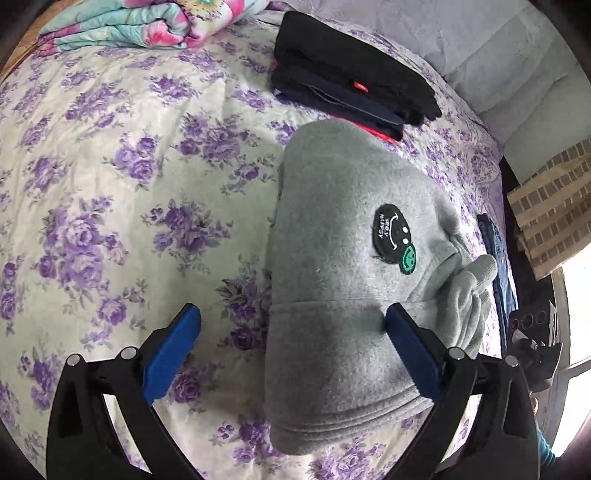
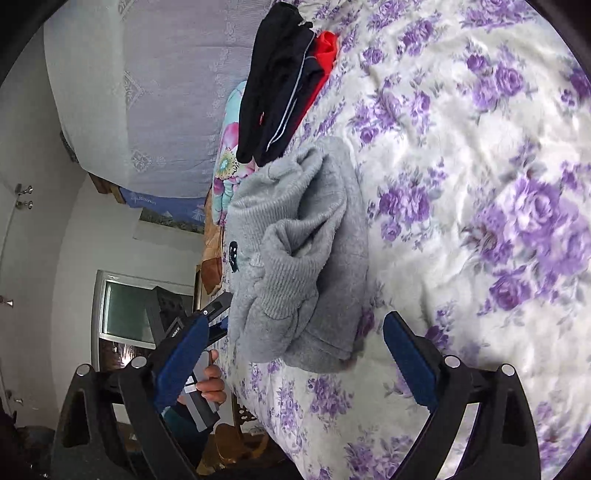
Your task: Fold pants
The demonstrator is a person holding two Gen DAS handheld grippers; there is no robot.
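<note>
Grey fleece pants lie folded into a thick bundle on the floral bedspread, with a black smiley patch on top and ribbed cuffs bunched at the right. My left gripper is open just above the bundle's near end, its right finger over the cloth, holding nothing. In the right wrist view the same bundle shows its cuffs facing me. My right gripper is open and empty just in front of it.
A stack of folded dark clothes with red trim lies behind the grey pants, also in the right wrist view. A folded floral quilt lies at the far left. Blue jeans lie at the bed's right edge.
</note>
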